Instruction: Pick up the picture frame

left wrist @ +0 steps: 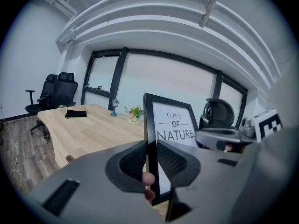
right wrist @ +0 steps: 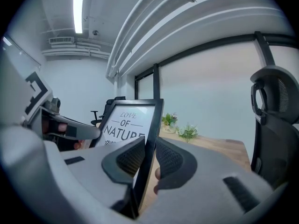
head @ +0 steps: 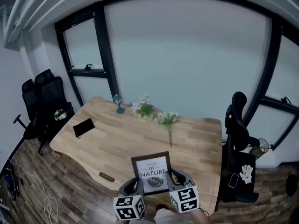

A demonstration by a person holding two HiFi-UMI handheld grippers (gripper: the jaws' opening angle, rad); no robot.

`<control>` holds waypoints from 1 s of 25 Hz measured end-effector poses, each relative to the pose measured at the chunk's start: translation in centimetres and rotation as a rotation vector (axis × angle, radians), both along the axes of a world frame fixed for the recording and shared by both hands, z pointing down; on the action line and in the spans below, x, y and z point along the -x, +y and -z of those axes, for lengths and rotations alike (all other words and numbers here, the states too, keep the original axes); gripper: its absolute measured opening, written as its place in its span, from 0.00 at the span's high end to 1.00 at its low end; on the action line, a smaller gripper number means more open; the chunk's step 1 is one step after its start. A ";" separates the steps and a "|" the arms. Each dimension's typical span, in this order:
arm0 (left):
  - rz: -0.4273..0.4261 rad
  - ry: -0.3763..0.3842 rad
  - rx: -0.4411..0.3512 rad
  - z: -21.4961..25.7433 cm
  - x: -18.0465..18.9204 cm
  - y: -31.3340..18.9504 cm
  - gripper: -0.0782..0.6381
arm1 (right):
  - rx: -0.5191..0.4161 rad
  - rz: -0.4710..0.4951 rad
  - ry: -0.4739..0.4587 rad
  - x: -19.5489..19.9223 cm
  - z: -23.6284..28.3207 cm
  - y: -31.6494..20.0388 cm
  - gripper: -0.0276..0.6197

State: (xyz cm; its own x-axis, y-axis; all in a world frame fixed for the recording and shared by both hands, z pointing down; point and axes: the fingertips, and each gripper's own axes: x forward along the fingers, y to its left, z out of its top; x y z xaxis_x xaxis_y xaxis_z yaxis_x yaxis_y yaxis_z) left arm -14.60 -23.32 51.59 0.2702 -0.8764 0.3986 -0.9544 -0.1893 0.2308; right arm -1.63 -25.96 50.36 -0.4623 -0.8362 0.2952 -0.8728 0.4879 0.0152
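Observation:
The picture frame [head: 153,172] is black with a white print reading "LOVE OF NATURE". It is held upright in the air above the near edge of the wooden table [head: 121,139]. My left gripper [head: 136,186] is shut on the frame's left edge [left wrist: 150,139]. My right gripper [head: 171,180] is shut on its right edge [right wrist: 152,134]. In each gripper view the black border sits clamped between the two ribbed pads.
A black pouch [head: 83,127] lies at the table's left end. A small teal lantern [head: 118,103], a flower pot [head: 144,111] and a loose sprig [head: 168,121] stand along the far side. Office chairs [head: 44,101] stand left and one [head: 239,134] right.

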 end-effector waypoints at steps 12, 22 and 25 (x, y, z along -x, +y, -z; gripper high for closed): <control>-0.004 0.015 -0.043 2.7 -0.7 2.9 0.80 | -0.051 -0.002 -0.015 -0.8 2.8 3.0 0.84; 0.004 0.017 -0.070 5.7 -1.2 5.3 0.80 | -0.087 -0.003 -0.033 -1.2 4.5 5.3 0.84; -0.008 0.020 -0.083 5.7 -1.2 6.0 0.80 | -0.096 -0.004 -0.039 -1.3 4.9 6.1 0.84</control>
